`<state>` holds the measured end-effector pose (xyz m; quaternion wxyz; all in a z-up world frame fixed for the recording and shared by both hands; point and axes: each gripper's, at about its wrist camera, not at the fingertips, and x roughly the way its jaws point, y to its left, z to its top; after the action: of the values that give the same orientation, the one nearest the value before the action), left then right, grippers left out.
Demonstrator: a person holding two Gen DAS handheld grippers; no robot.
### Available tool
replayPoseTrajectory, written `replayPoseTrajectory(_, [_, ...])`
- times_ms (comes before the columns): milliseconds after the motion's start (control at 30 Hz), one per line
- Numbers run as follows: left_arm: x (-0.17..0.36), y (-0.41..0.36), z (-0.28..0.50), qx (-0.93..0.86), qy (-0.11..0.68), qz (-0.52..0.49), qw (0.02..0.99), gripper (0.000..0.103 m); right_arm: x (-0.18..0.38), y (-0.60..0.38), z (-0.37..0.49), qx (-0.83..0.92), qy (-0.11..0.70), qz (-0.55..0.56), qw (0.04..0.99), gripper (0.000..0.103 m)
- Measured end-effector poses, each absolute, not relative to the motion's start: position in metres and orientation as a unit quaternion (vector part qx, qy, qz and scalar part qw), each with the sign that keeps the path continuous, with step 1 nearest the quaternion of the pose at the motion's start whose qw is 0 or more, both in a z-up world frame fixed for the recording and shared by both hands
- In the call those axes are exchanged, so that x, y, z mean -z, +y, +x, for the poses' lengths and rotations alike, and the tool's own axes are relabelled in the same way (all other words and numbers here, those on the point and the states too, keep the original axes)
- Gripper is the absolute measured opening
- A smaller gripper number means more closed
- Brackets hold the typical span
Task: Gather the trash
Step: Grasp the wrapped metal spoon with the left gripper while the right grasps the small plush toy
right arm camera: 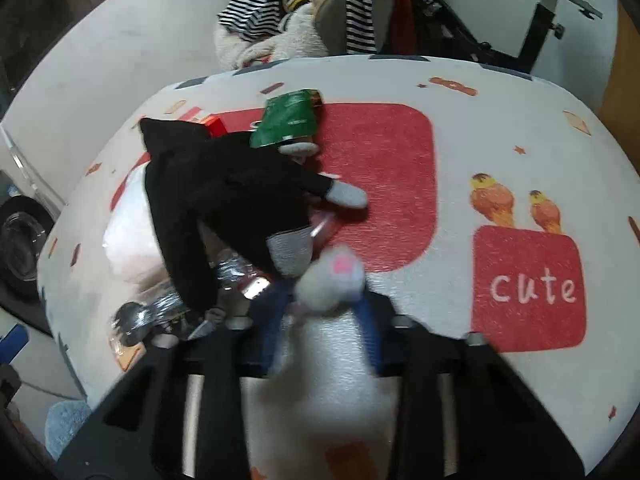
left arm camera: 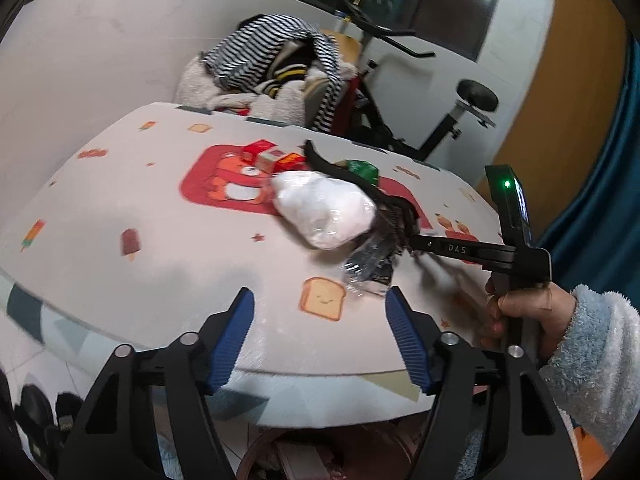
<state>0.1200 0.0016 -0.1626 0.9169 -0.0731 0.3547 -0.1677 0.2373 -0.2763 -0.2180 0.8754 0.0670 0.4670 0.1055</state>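
A heap of trash lies on the round table with the cartoon cloth: a white plastic bag, a black glove with grey fingertips, a green packet, red boxes and a crumpled silver wrapper. My left gripper hangs open over the table's near edge, short of the heap, with nothing between its blue pads. My right gripper, held by a hand in a fluffy blue sleeve, reaches into the heap from the right. Its pads press on a white fuzzy piece with a pink spot.
Behind the table stands a chair piled with striped clothes, and an exercise bike stands to its right. A blue curtain hangs at the far right. The cloth's red "cute" patch lies bare on the right side.
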Motion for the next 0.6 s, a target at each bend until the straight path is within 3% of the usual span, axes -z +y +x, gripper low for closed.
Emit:
replayPoseTrajectory(67, [0.165, -0.009, 0.13, 0.184, 0.362, -0.064, 0.912, 0.059, 0.217, -0.275, 0.233, -0.11, 0.462, 0.058, 0.878, 0.019])
replayPoseTrajectory(267, [0.179, -0.044, 0.166, 0.23, 0.381, -0.011, 0.895, 0.051, 0.207, -0.292, 0.208, -0.098, 0.445, 0.096, 0.885, 0.018])
replayPoseTrajectory(500, [0.202, -0.075, 0.203, 0.226, 0.405, 0.042, 0.885, 0.048, 0.205, -0.307, 0.175, -0.086, 0.435, 0.116, 0.889, 0.018])
replayPoseTrajectory(533, [0.204, -0.078, 0.205, 0.227, 0.407, 0.049, 0.883, 0.042, 0.205, -0.308, 0.172, -0.086, 0.434, 0.114, 0.889, 0.018])
replayPoseTrajectory(567, [0.207, -0.082, 0.207, 0.228, 0.415, 0.057, 0.879, 0.029, 0.204, -0.308, 0.17, -0.086, 0.433, 0.113, 0.89, 0.018])
replayPoseTrajectory(600, [0.209, -0.084, 0.209, 0.228, 0.42, 0.063, 0.876, 0.029, 0.203, -0.308, 0.166, -0.086, 0.431, 0.111, 0.891, 0.018])
